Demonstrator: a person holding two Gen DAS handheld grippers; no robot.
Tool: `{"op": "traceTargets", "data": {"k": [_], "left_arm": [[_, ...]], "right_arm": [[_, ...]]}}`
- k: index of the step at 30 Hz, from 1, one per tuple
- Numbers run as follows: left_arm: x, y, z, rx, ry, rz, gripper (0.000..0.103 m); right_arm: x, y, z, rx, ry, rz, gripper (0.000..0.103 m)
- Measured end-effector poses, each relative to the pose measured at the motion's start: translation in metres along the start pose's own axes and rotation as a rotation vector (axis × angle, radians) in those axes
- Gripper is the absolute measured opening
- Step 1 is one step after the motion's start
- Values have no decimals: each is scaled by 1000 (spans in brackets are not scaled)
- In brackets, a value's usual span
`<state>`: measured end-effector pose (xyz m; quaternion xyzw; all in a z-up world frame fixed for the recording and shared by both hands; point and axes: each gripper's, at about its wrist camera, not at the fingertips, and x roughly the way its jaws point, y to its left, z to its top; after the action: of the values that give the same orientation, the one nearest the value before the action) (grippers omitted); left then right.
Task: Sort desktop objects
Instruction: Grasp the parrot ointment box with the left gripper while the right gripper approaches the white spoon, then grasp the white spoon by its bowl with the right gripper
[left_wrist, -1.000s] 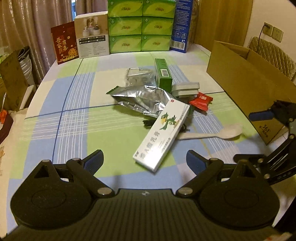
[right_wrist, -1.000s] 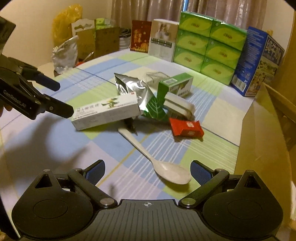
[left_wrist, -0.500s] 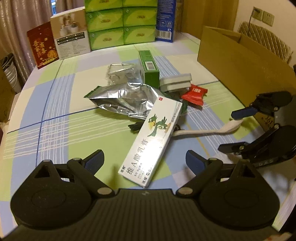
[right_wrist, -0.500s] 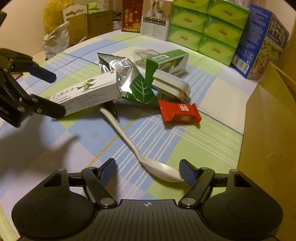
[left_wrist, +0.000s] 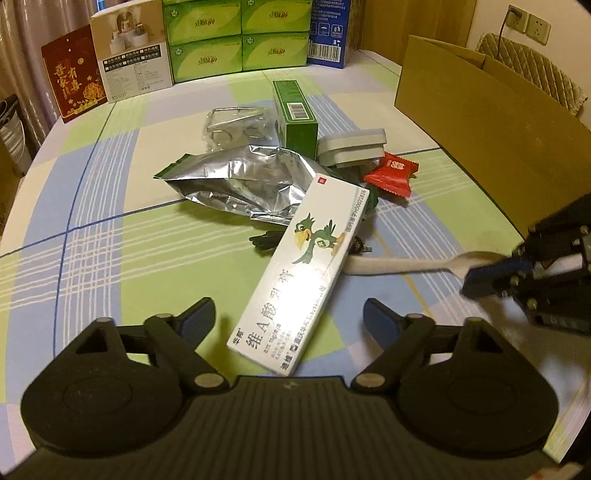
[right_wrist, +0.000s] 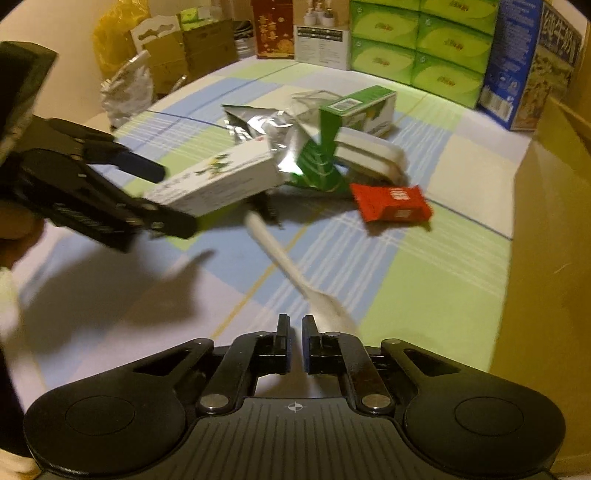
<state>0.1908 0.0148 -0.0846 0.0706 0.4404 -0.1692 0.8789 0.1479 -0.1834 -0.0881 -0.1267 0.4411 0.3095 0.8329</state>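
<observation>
A white ointment box with a green parrot (left_wrist: 303, 269) lies on the checked tablecloth, its near end between my left gripper's (left_wrist: 290, 319) open fingers. It also shows in the right wrist view (right_wrist: 218, 181), with the left gripper (right_wrist: 159, 195) around its end. A white plastic spoon (right_wrist: 291, 266) lies beside it; my right gripper (right_wrist: 294, 343) has its jaws nearly closed at the spoon's bowl. The spoon (left_wrist: 413, 264) and right gripper (left_wrist: 491, 273) show at the right of the left wrist view. Whether the spoon is clamped is unclear.
A pile holds a silver foil bag (left_wrist: 240, 181), a green box (left_wrist: 295, 118), a grey case (left_wrist: 351, 147) and a red snack packet (left_wrist: 391, 171). A cardboard box (left_wrist: 480, 122) stands at the right. Green tissue boxes (left_wrist: 236, 37) line the far edge.
Both grippers moved in. The left came forward so the ointment box end lies between its fingers. The right gripper's jaws went from wide open to nearly closed at the spoon bowl.
</observation>
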Motion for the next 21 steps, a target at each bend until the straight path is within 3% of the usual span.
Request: {"op": "traceTargets", "data": {"k": [4,6,8,9,13,16,18,21], "left_arm": [[8,2,1,1,11,-1,72],[11,2,1,8,21,1,63],[13,2,0,9,33,-1,51],[13,1,-1,11,38,-1,48],[9,-2,-3,0,50,-23,35],[1,-4,-8,-36,66,-32,33],[-5,-8,-14,-45,71,-54,33],[-15,-16,-23,-36,74,-66,33]], "right_arm": [[-4,5,0,-62,-46,-23,5],[-6,6,0,-100,-64,-74,17],[-5,6,-1,-138,-75,-127,69],[-6,6,-2,-154,-85,-147,74],[3,-2,-3,-137,-40,-126,74],[7,-12,-4,-64,0,-107,73],[6,-18,-4,2,14,-72,62],[0,-15,-4,43,15,-56,36]]}}
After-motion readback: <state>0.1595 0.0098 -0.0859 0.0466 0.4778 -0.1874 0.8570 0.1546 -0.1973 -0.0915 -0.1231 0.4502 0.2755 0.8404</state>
